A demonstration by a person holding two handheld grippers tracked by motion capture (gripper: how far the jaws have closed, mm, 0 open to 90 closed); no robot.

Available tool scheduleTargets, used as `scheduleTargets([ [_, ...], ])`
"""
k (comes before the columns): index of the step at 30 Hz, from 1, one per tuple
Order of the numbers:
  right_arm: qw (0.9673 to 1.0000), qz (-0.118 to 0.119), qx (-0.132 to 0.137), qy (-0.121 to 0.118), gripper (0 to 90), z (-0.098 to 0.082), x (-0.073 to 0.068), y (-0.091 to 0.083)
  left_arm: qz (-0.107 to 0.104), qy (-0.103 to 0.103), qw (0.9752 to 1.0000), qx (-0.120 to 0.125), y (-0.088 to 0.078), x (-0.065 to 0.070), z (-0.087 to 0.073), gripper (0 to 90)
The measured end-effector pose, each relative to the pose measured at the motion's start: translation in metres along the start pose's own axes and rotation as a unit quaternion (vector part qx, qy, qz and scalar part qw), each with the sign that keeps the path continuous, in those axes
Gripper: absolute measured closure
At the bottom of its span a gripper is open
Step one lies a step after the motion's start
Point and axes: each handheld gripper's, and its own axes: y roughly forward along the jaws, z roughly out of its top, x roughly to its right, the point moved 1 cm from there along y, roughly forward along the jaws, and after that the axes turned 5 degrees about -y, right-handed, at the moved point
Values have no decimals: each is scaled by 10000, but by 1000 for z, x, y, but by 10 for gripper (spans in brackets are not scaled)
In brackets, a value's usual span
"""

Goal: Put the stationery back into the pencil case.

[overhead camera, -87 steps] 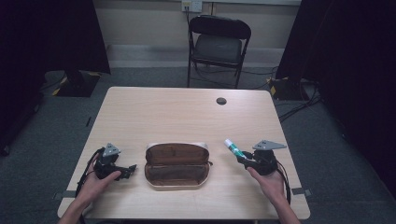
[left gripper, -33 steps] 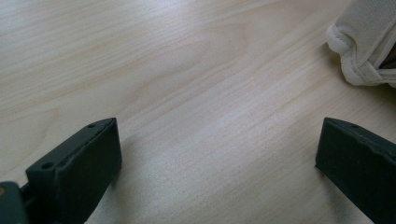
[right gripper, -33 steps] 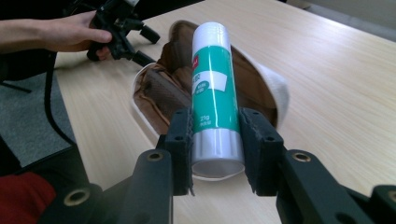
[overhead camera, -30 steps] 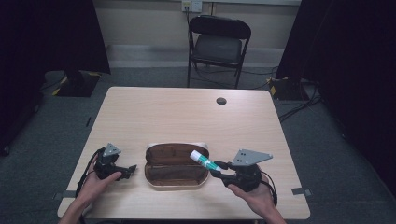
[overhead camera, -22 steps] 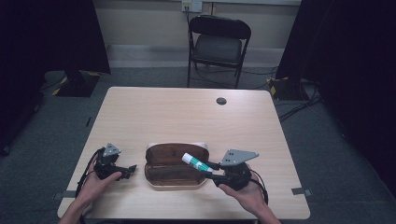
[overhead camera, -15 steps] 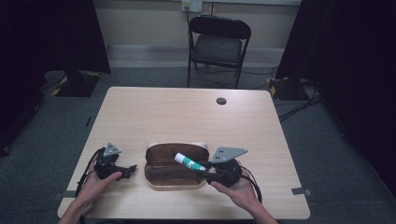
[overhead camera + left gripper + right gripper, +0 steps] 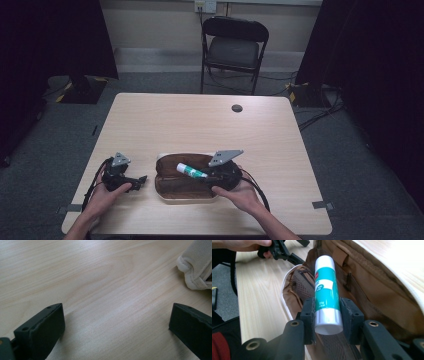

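Over the open brown case (image 7: 182,181) the right gripper (image 7: 207,175) pinches a glue stick (image 7: 325,290) by its base, cap aimed inward, seemingly to lay it inside, while the left gripper (image 7: 137,180) rests spread-jawed beside the case.

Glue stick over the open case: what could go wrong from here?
1. The right gripper clamps the glue stick only near its base, so the long free end could catch the pencil case wall or mesh pocket and twist in the grip.
2. The left gripper is open beside the case, not holding it; a push may slide the case.
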Motion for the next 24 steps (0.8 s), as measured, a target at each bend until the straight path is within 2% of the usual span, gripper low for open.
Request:
scheduleTargets([
  [6, 9999, -27, -156, 34, 664, 0, 3, 19, -2, -24, 10000, -4, 0, 0, 0, 0],
  [15, 9995, -139, -255, 122, 662, 2, 10, 39, 0, -10, 10000, -4, 0, 0, 0, 0],
  [18, 9991, -276, -284, 136, 654, 2, 13, 41, -1, -24, 10000, -3, 0, 0, 0, 0],
  [23, 9987, -433, -236, 160, 567, 0, 15, 37, 7, -16, 10000, -8, 0, 0, 0, 0],
  [24, 9986, -446, -256, 159, 574, -1, 15, 37, 10, -16, 10000, -6, 0, 0, 0, 0],
])
